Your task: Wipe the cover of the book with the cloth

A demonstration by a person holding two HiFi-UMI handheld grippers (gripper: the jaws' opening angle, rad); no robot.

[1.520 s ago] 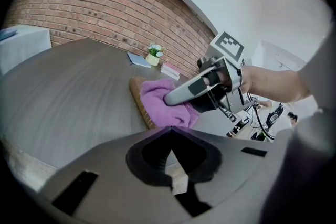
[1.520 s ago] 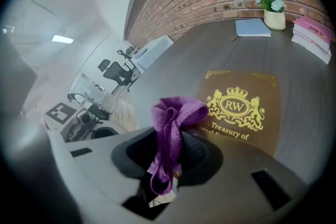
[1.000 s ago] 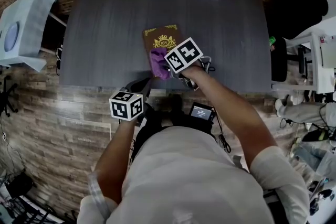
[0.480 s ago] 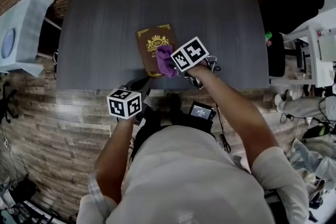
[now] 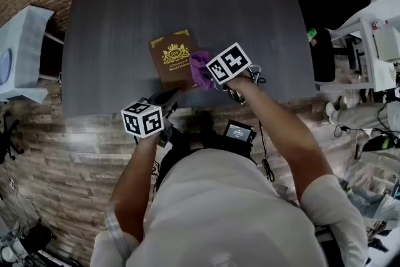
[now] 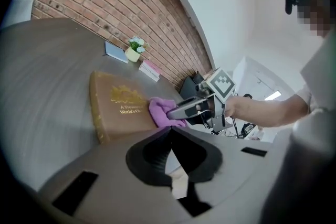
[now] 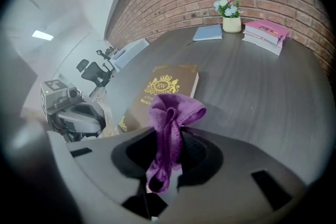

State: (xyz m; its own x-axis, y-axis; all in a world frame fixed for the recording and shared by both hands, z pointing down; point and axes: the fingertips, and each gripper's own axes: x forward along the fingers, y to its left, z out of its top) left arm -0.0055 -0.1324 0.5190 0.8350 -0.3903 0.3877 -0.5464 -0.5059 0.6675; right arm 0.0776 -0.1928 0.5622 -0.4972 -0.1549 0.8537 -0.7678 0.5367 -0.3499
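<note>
left gripper (image 6: 170,131): jaws closed, empty | right gripper (image 7: 170,136): jaws clamp cloth (image 7: 173,107) at book (image 5: 172,59) edge | pot (image 7: 231,24): flowers (image 7: 227,7)

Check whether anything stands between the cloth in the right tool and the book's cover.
Nothing visible does. The right tool is shut on the purple cloth, which hangs at the brown book's right edge; the cover is bare. The left tool, shut and empty, is at the table's near edge, clear of the book.
</note>
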